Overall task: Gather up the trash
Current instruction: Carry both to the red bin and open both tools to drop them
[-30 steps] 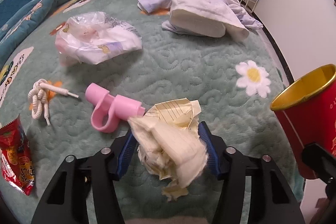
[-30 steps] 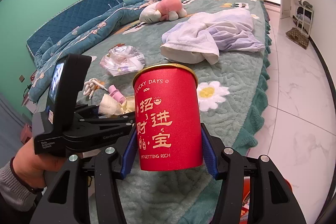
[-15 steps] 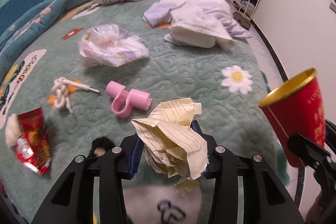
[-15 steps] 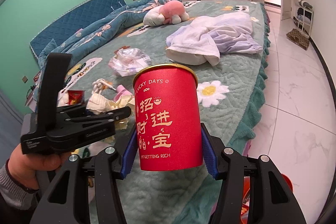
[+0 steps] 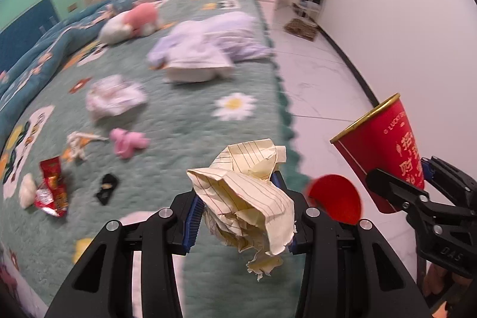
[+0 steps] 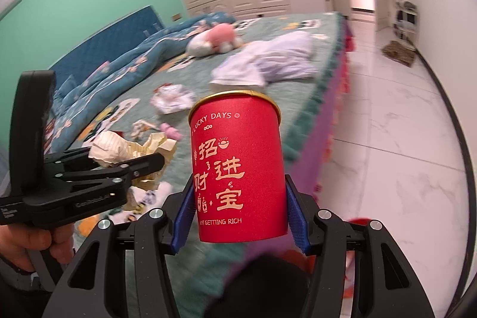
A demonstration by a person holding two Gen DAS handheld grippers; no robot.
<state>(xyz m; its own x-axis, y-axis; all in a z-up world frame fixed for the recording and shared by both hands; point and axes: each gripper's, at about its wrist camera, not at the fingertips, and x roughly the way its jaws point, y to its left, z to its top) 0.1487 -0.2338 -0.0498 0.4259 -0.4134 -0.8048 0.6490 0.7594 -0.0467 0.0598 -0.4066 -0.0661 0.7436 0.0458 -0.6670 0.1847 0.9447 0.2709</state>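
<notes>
crumpled paper (image 5: 250,198) | pinched in left tool (image 5: 243,216) | right tool (image 6: 238,216) grips red can (image 6: 237,169) "lucky days"

Green quilted bed (image 5: 184,121), daisy print near its right edge. Along the left edge: a red snack wrapper (image 5: 52,187), a white lump (image 5: 26,192) beside it, a black scrap (image 5: 106,188) further in. Mid-bed, a pink toy (image 5: 128,140), white cord (image 5: 78,143), crumpled plastic bag (image 5: 114,96). Farther up, piled clothes (image 5: 205,52) and a plush (image 5: 131,23).
</notes>
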